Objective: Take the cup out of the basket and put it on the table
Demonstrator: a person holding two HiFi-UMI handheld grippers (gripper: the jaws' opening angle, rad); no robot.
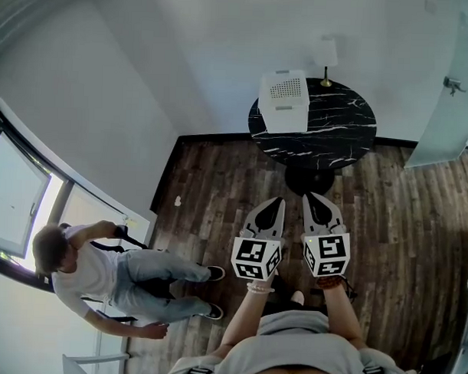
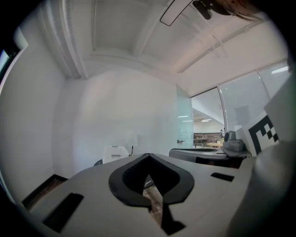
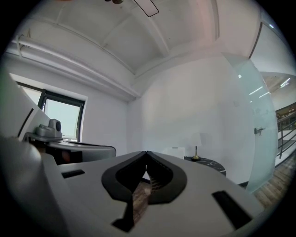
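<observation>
Head view, white basket (image 1: 284, 100) on black round table (image 1: 337, 126), person (image 1: 101, 273) by window (image 1: 15, 192).

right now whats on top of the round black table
A white basket sits on the table near its left rim, and a small lamp stands at the far edge. The basket's inside is hidden from here, so no cup shows.

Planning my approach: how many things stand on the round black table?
2: a white basket on the table's left part, and a small lamp at its far edge. Anything inside the basket is hidden.
</observation>
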